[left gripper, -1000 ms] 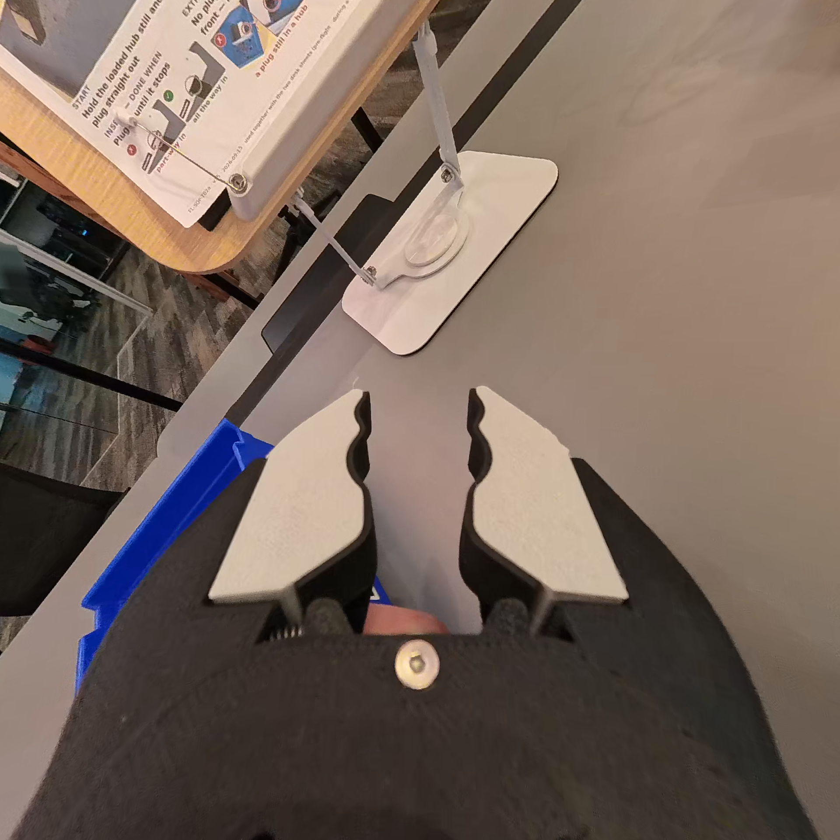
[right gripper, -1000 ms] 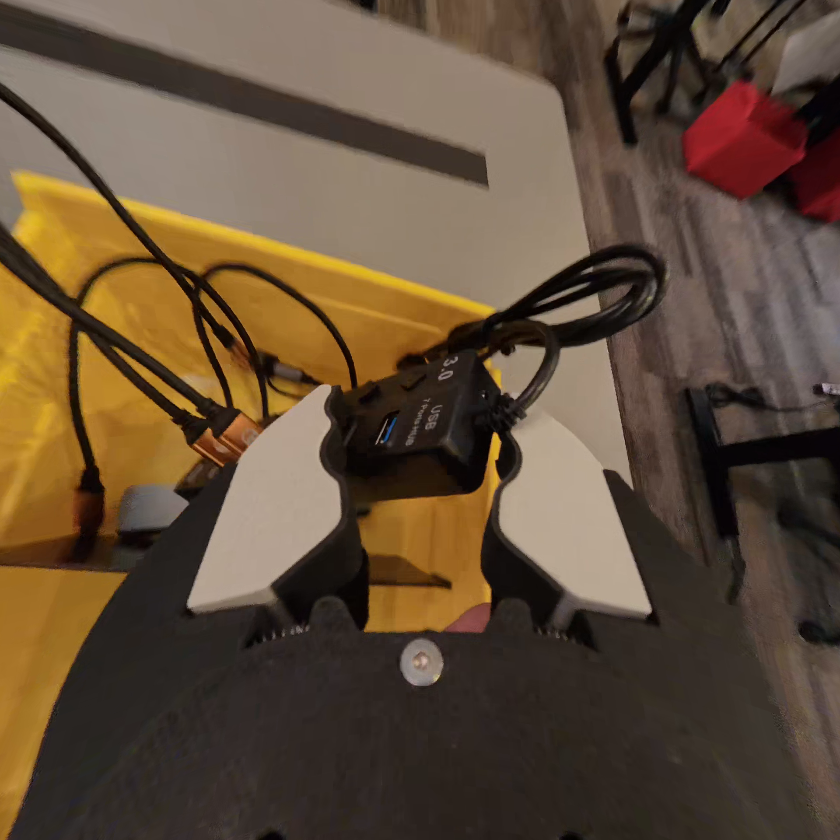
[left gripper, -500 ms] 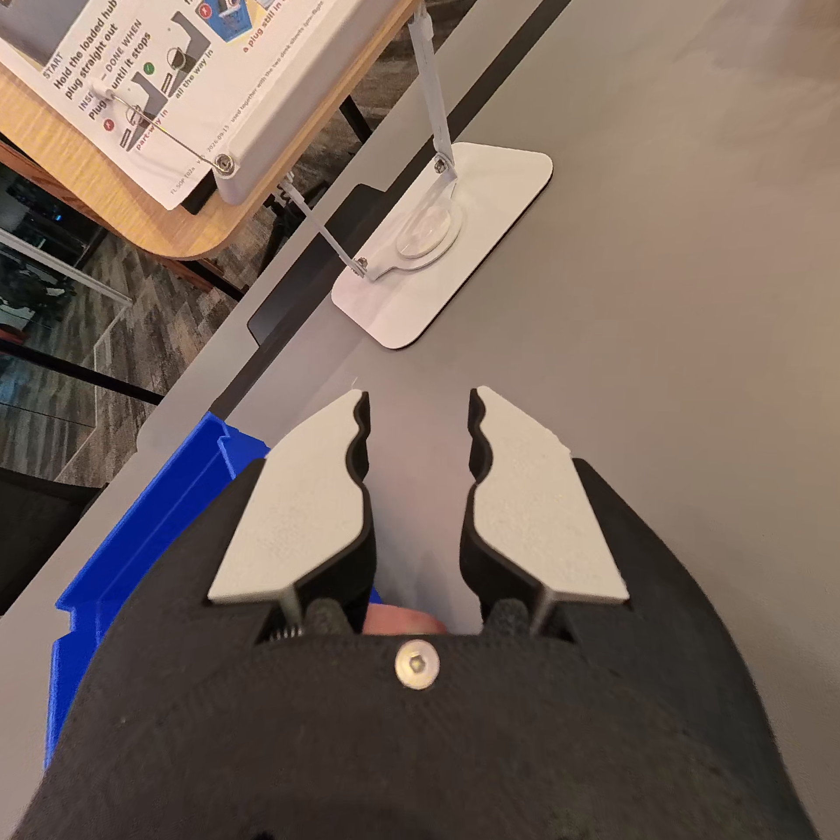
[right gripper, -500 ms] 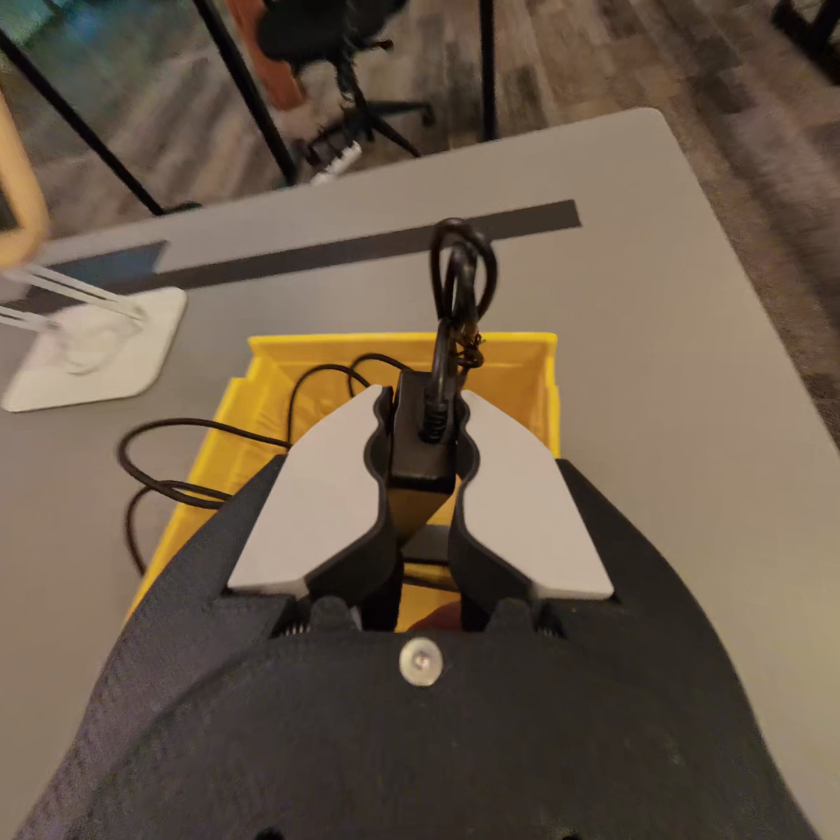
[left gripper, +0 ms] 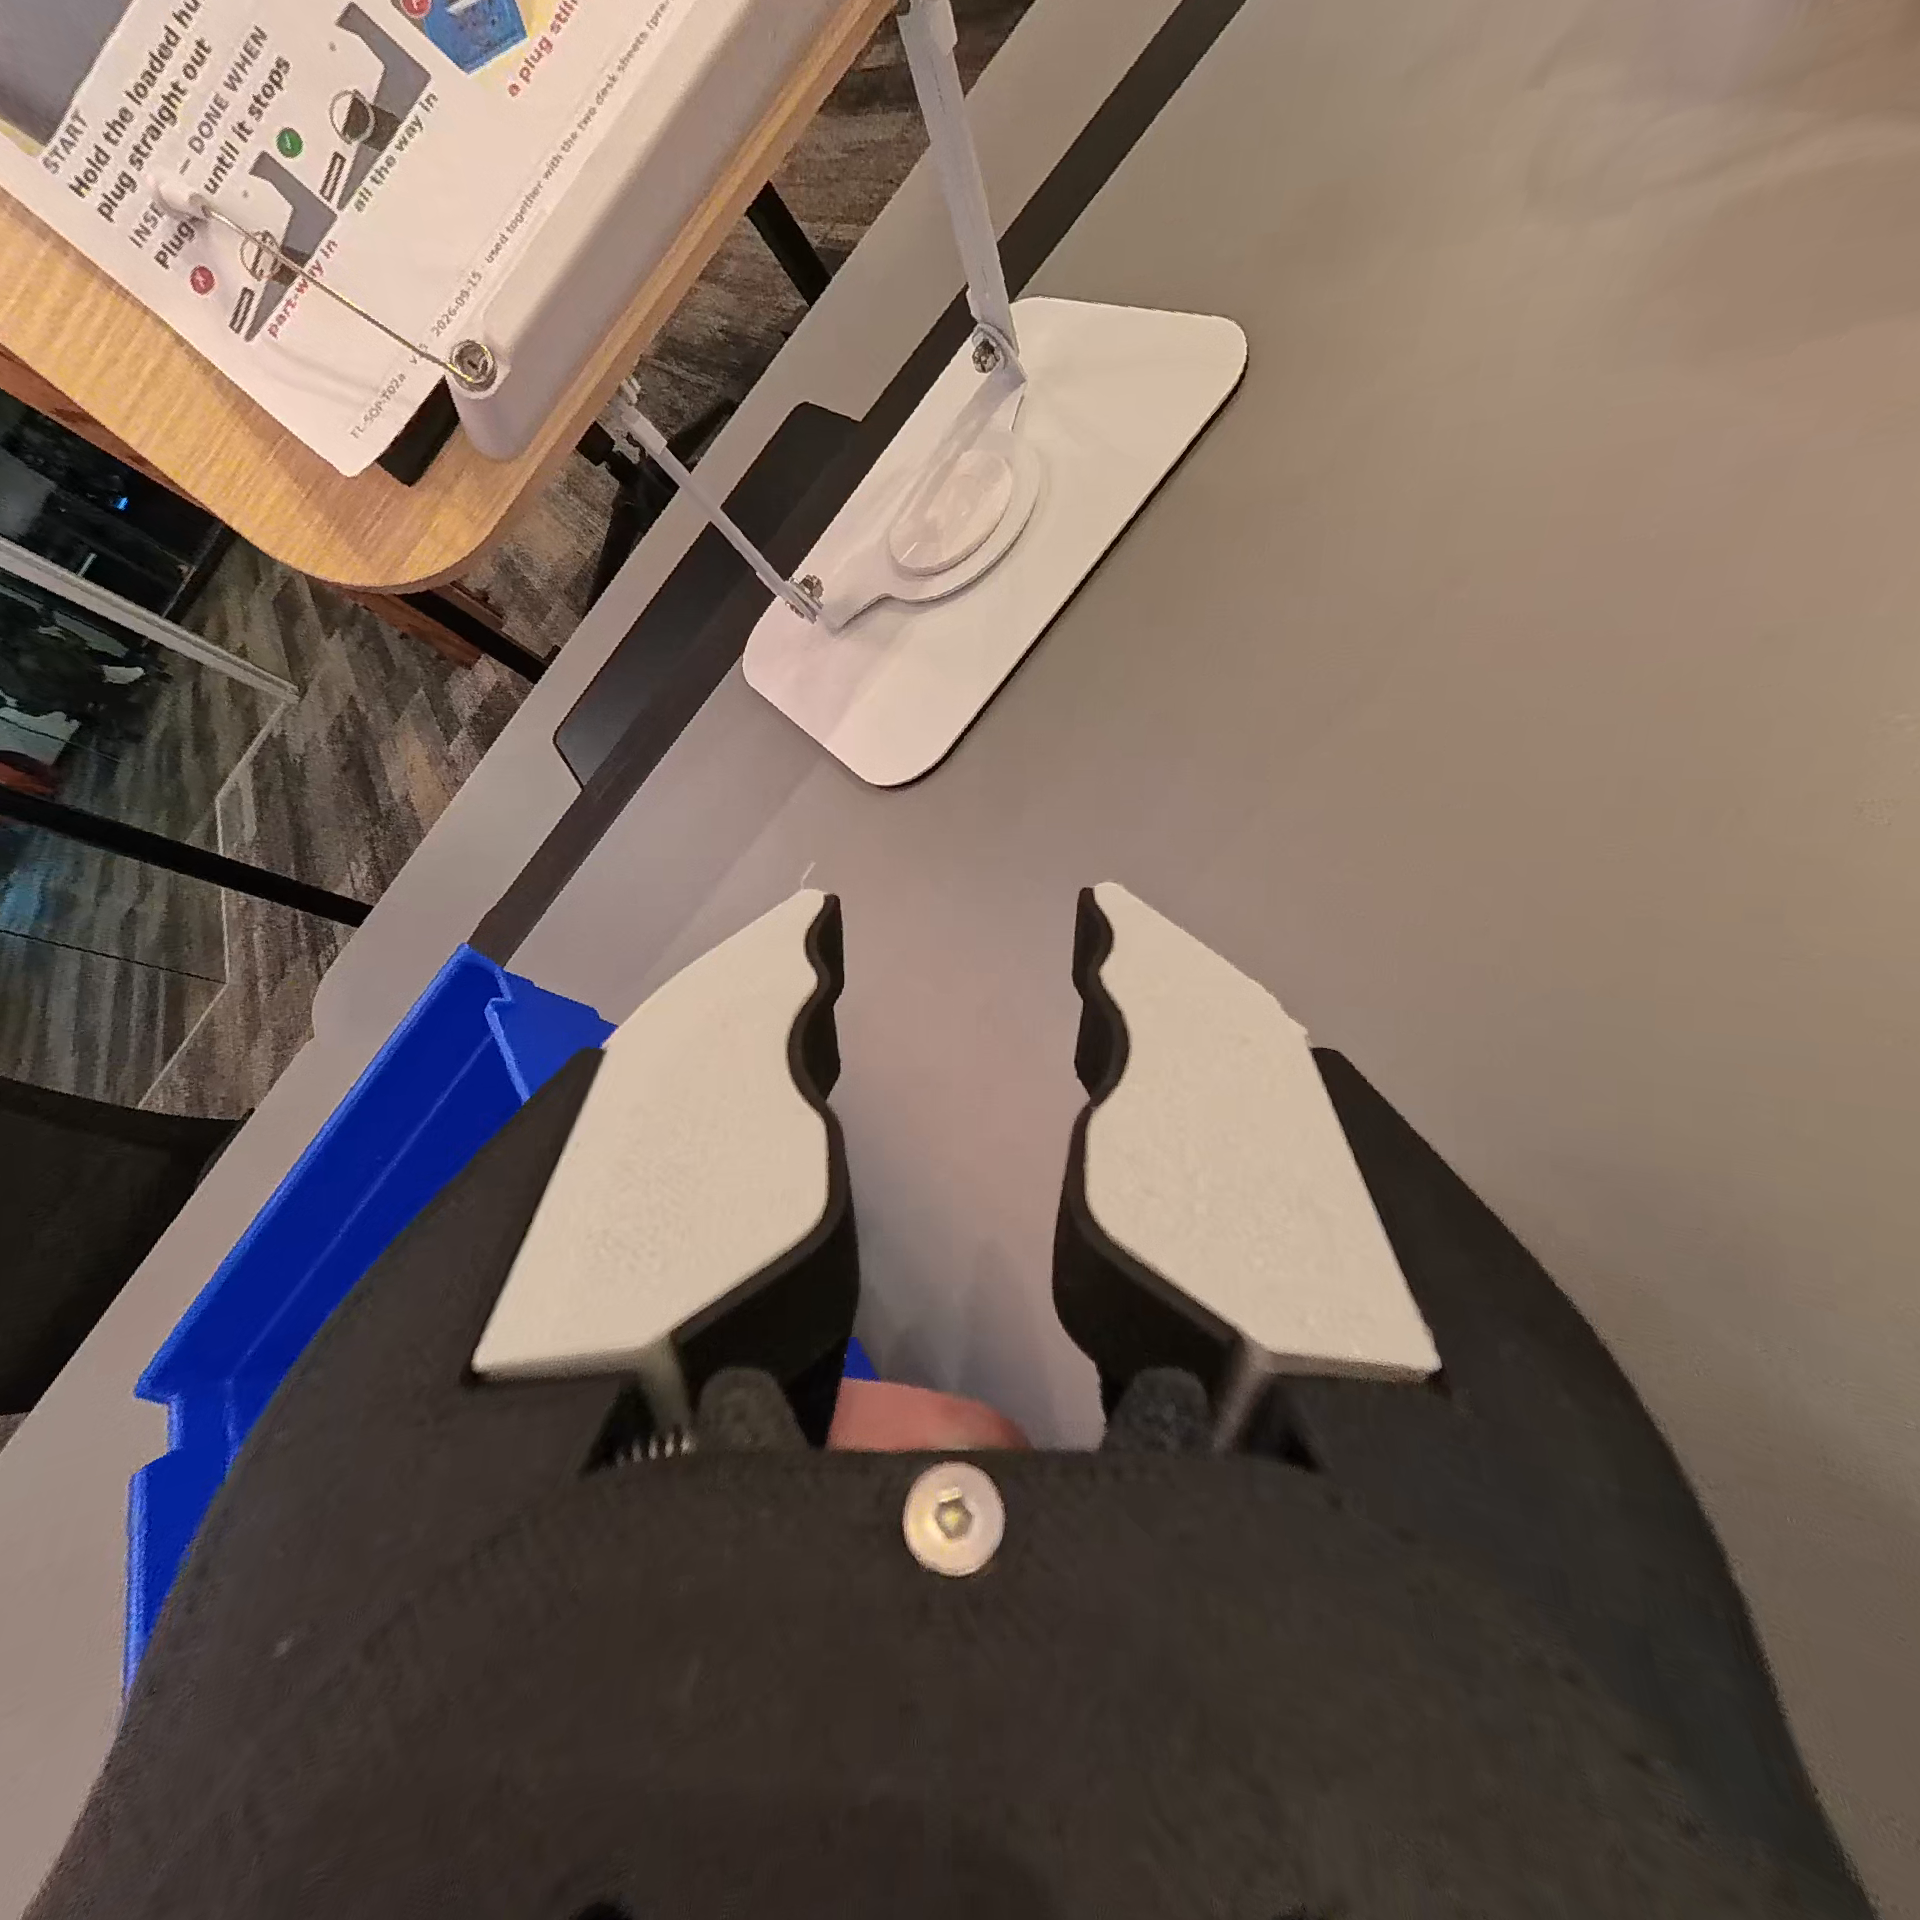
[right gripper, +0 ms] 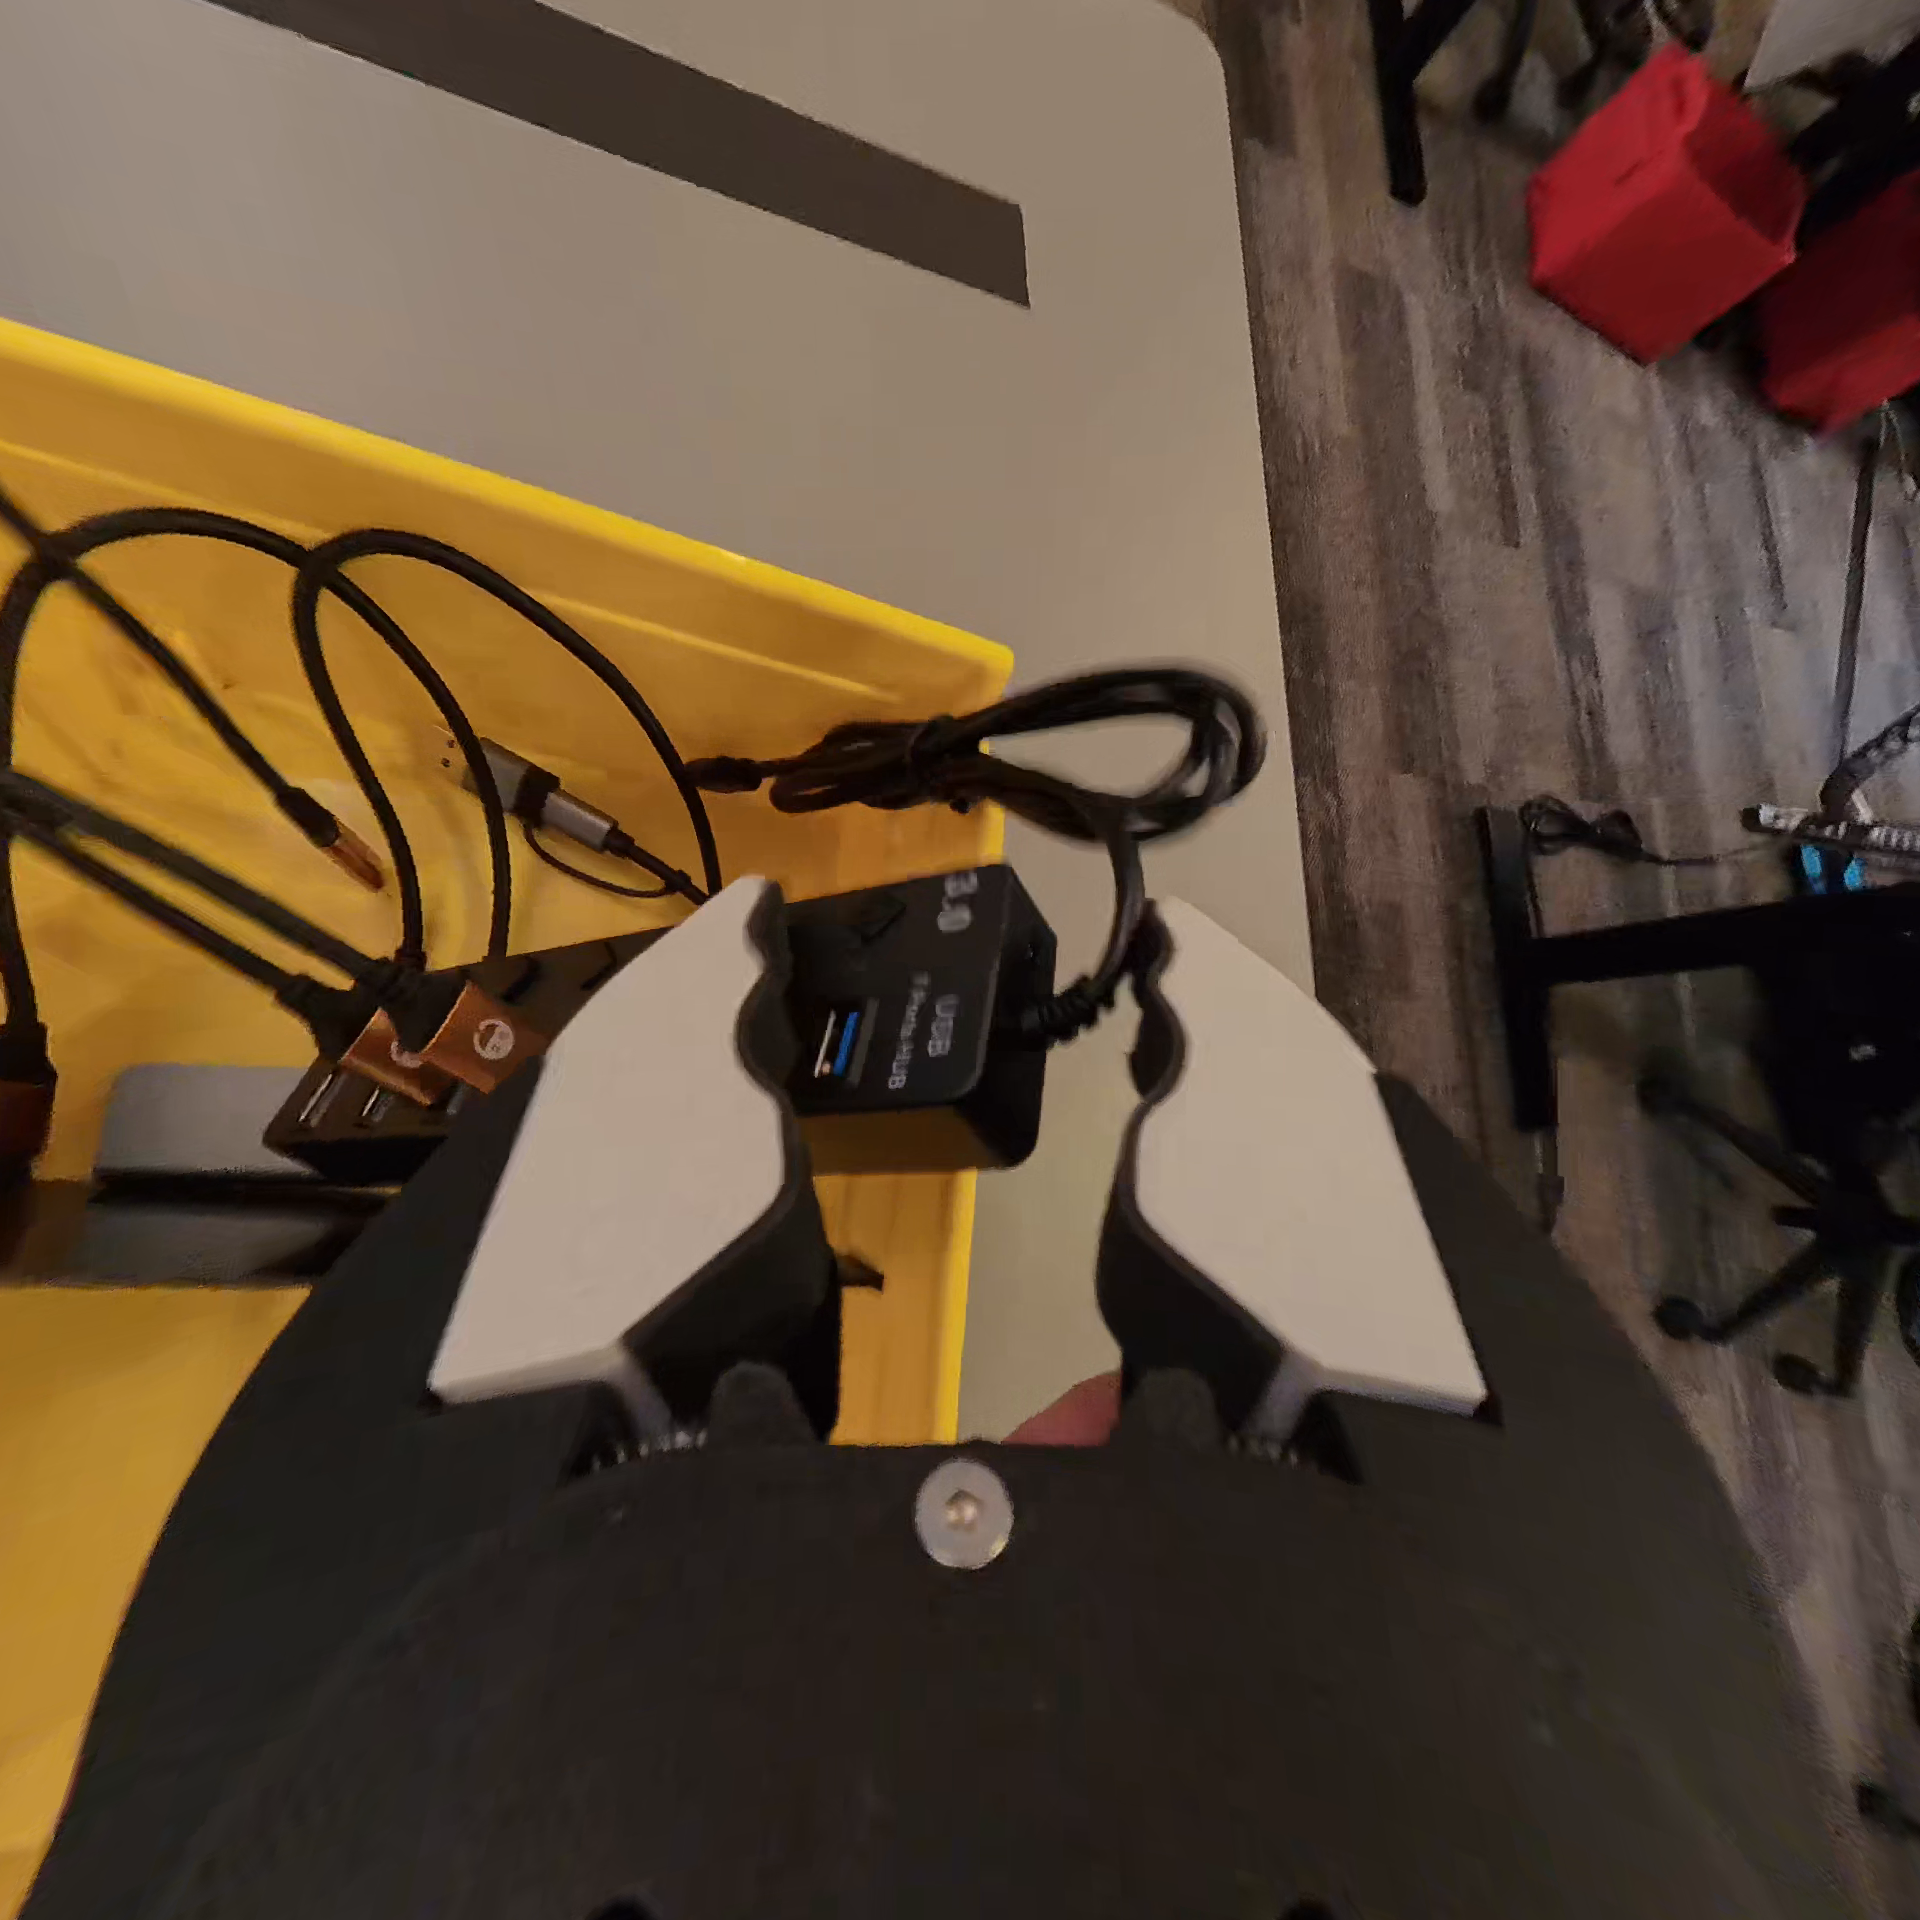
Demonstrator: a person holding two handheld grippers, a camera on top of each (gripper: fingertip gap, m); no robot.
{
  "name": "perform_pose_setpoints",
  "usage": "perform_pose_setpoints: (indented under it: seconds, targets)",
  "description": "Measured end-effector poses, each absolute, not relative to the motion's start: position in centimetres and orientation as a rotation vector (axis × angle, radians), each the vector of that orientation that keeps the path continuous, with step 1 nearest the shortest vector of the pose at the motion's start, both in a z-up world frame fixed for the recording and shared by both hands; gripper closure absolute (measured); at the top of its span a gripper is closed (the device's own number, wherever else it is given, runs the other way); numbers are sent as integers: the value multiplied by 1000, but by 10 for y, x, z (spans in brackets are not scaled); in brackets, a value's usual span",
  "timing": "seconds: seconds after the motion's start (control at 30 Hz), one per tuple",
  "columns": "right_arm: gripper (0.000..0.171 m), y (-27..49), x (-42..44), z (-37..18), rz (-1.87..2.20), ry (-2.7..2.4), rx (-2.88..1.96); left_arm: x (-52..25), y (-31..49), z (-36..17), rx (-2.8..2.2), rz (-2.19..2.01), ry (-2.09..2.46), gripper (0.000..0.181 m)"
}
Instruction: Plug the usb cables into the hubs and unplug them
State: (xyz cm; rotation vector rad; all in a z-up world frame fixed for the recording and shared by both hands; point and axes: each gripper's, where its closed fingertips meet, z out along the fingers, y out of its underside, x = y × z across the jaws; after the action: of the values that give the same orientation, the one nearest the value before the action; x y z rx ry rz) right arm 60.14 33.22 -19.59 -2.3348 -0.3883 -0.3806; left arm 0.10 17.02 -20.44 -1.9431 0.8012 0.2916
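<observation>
- Both views show warm, rather dim indoor light; the grey desk [left gripper: 1507, 727] takes a soft brownish cast with a paler sheen toward its far end.
- In the left wrist view the left tongs [left gripper: 954, 997] are sharp, and a pale reflection lies on the desk between the fingers.
- The printed sheet [left gripper: 260, 187] at the upper left is slightly soft.
- Straight edges bow toward the borders from the wide-angle lens.
- In the right wrist view motion blur smears the black hub [right gripper: 914, 1018], its coiled cable [right gripper: 1091, 758] and the red boxes [right gripper: 1662, 197].
- The yellow bin [right gripper: 623, 613] is strongly saturated, its rim bright.
- The floor [right gripper: 1455, 623] is dark and blurry.
</observation>
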Motion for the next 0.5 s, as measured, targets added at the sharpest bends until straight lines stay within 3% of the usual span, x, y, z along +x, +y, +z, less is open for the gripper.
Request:
perform_pose_setpoints:
  seconds: [0.07, 0.23, 0.33, 0.43, 0.5]
  targets:
    - [91, 330, 603, -187, -457, -446, -2315, -1, 170, -203, -1941, 297, 800, 139]
    - [92, 317, 593, -144, -565, -585, -2149, -2, 172, -204, -1946, 291, 791, 139]
    - [100, 294, 532, -170, -311, -965, -2187, -1, 172, -204, -1940, 300, 799, 139]
    - [105, 299, 521, -211, -463, -1173, -2224, 0, 172, -203, -1938, 290, 794, 139]
    - [123, 306, 516, -230, -507, -1215, -2225, 0, 171, -202, -1935, 297, 798, 138]
